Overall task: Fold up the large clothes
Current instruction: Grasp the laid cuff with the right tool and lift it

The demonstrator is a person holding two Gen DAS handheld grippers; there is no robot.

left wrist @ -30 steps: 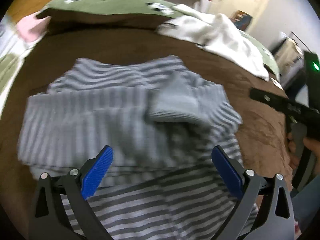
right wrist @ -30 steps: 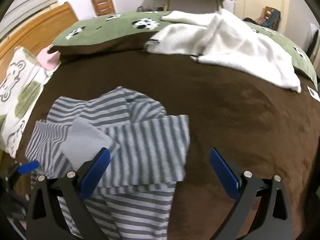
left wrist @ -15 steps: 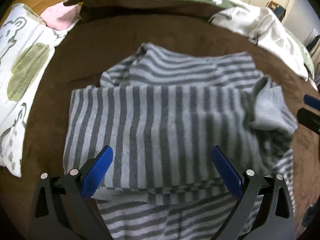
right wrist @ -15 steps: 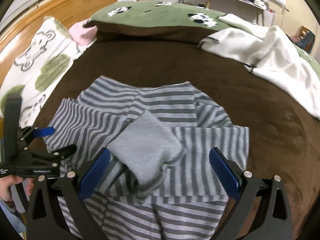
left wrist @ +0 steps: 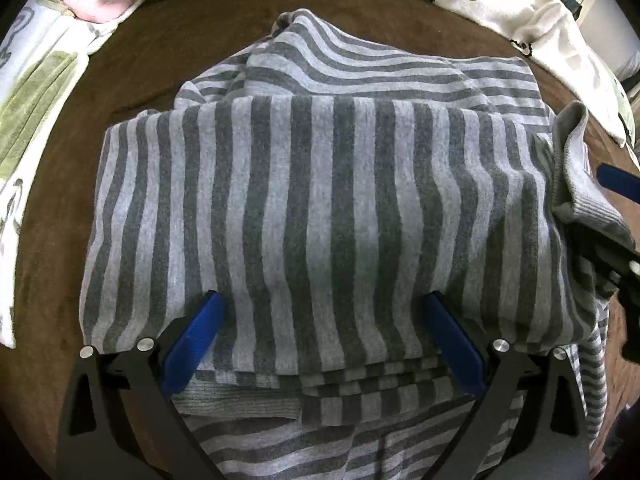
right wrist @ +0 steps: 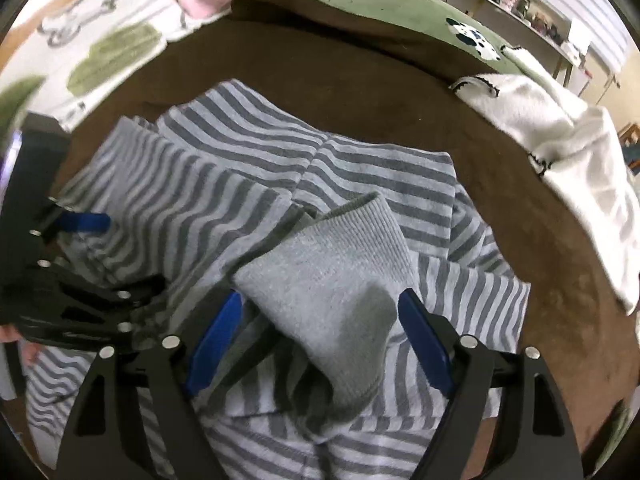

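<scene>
No readable text, label, brand, number or sign anywhere in either wrist view; only bear drawings on white blanket (right wrist: 100, 28), no lettering.

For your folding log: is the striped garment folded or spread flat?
Partly folded: the striped garment has a sleeve laid across its body, stacked edges near the camera, and its plain grey cuff on top.

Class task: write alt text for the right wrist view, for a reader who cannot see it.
The open right gripper straddles the plain grey ribbed cuff of a grey striped sweater folded on a brown bedspread. A white blanket lies far right.
</scene>
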